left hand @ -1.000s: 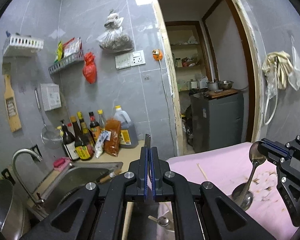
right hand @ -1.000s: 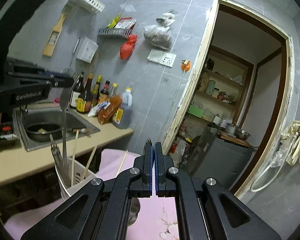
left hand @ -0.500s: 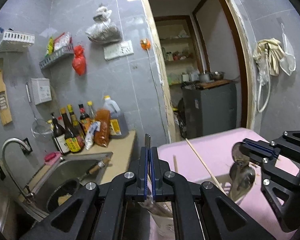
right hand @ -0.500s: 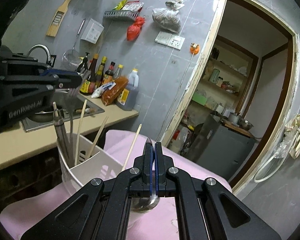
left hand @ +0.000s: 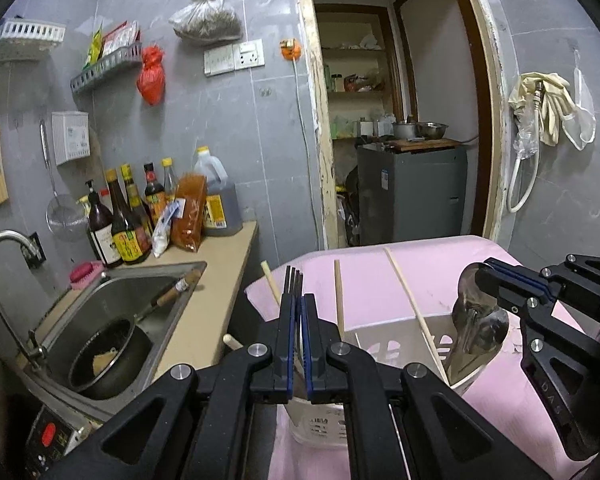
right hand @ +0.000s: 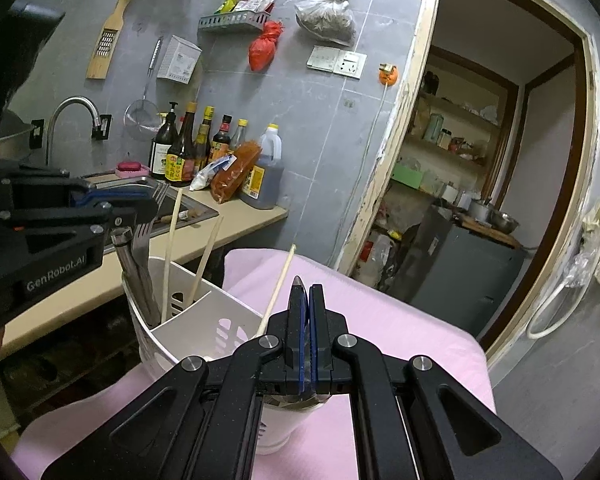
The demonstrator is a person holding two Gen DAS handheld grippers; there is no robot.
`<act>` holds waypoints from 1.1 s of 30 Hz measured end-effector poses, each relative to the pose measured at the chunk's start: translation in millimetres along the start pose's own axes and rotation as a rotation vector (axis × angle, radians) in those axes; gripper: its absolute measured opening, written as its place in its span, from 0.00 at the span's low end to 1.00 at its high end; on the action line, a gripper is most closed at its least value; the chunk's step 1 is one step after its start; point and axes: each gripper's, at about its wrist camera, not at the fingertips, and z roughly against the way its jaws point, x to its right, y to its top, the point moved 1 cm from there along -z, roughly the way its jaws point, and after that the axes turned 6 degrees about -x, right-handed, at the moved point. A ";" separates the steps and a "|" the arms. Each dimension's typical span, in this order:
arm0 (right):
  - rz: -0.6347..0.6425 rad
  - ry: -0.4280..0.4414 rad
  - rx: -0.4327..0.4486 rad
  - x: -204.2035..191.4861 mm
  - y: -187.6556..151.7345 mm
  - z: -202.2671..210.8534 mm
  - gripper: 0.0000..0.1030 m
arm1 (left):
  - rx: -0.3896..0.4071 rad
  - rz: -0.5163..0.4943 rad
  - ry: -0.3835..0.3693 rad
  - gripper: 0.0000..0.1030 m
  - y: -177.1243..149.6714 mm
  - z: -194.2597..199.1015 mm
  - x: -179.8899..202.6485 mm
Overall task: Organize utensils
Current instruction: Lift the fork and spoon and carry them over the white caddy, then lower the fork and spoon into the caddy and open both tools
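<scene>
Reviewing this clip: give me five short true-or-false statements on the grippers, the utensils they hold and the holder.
1. The left gripper is shut on a fork. True.
2. The right gripper holds a pair of chopsticks. False: it is shut on a spoon.
3. The white utensil holder stands on the pink cloth. True.
4. The holder is empty. False: chopsticks and metal utensils stand in it.
5. The sink is empty. False: a dark pan lies in it.
</scene>
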 end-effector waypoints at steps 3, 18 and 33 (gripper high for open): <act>-0.016 0.015 -0.008 1.6 -2.0 -2.3 0.02 | -0.009 0.008 -0.004 0.04 -1.4 -1.9 -0.8; -0.062 0.076 -0.041 4.4 -9.7 -13.0 0.02 | -0.020 0.048 -0.067 0.04 -3.6 0.7 -6.4; -0.150 0.171 -0.080 17.8 -21.5 -19.7 0.04 | -0.056 0.103 -0.167 0.06 0.5 -3.9 -19.4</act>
